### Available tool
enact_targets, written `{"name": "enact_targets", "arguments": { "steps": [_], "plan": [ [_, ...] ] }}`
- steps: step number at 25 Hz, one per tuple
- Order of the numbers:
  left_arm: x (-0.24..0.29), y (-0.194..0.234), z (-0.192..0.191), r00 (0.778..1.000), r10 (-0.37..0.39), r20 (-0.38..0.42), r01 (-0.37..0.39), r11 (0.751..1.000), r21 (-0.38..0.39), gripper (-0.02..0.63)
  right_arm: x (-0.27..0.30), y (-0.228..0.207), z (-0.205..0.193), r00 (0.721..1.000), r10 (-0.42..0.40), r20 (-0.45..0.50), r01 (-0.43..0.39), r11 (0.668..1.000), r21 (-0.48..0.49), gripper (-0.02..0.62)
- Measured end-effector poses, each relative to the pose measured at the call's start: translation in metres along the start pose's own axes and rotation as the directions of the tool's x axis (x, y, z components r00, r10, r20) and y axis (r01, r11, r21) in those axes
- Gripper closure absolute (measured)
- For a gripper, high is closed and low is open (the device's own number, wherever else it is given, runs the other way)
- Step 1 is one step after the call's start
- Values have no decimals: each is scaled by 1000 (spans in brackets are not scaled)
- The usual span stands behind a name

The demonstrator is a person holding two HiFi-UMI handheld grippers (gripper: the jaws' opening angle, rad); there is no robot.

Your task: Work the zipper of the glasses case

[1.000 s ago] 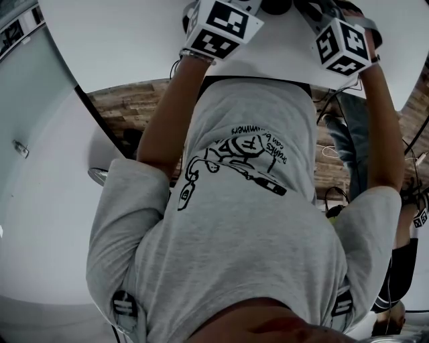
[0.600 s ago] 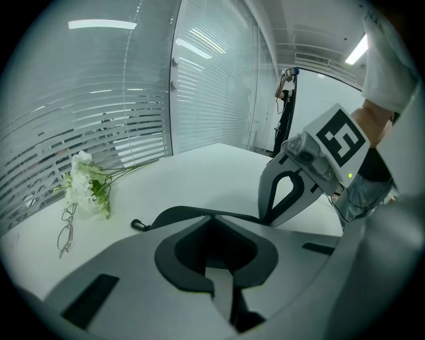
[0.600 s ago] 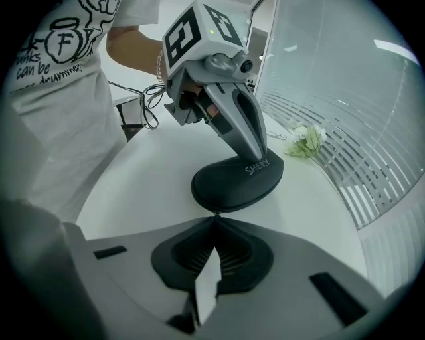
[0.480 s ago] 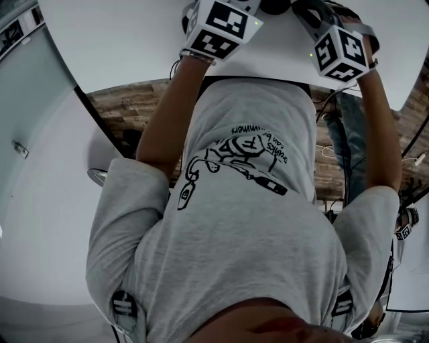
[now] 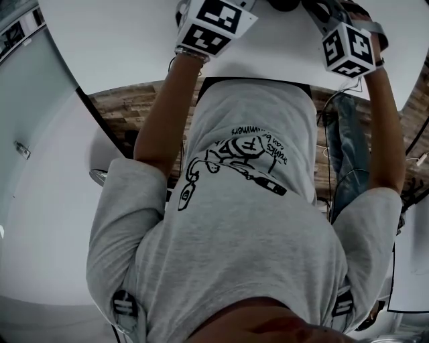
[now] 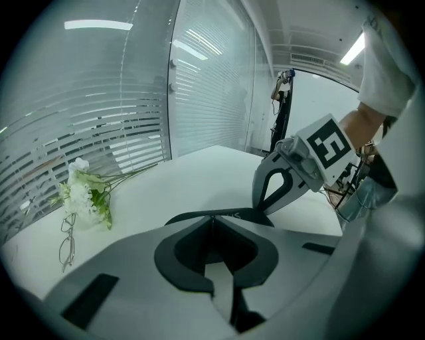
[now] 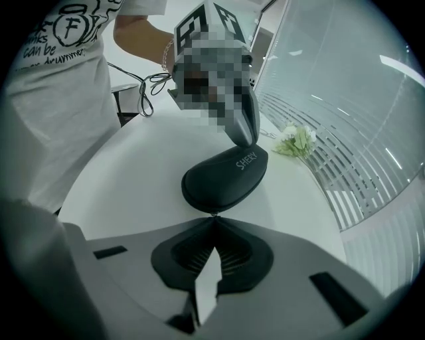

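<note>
Glasses case (image 7: 226, 176) lies on white table (image 7: 133, 172), 12 o'clock of the right gripper (image 7: 214, 217). Its jaws are closed, pinching the tiny zipper pull (image 7: 213, 213) at the case's near tip. Left gripper (image 6: 211, 214) has jaws closed together, tip pressing the case's far end. Flowers (image 7: 295, 141) sit at 2 o'clock of the case.

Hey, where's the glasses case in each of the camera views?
Head view: case is probably the dark sliver at the top edge.
Left gripper view: case at centre, just beyond the jaw tips.
Right gripper view: case at centre, above the jaw tips.
Shared landmark: flowers, in both gripper views.
</note>
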State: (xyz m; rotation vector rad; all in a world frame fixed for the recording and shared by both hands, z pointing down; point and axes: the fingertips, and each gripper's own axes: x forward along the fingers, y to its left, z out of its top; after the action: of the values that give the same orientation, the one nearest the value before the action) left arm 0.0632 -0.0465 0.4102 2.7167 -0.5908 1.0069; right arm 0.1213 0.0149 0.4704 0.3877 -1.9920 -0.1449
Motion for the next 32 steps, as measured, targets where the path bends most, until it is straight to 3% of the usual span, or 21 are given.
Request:
{"name": "enact_targets", "arguments": {
  "steps": [10, 15, 32],
  "plan": [
    [8, 2, 4, 1000, 10, -28, -9, 999, 44, 581, 3, -31, -5, 998, -58, -32, 56, 996, -69, 591],
    [12, 3, 6, 997, 53, -63, -43, 988, 148, 584, 4, -32, -7, 998, -45, -39, 42, 997, -63, 591],
    [12, 1, 6, 994, 48, -94, -36, 992, 123, 584, -8, -14, -7, 1000, -11, -26, 12, 1000, 17, 592]
  ]
}}
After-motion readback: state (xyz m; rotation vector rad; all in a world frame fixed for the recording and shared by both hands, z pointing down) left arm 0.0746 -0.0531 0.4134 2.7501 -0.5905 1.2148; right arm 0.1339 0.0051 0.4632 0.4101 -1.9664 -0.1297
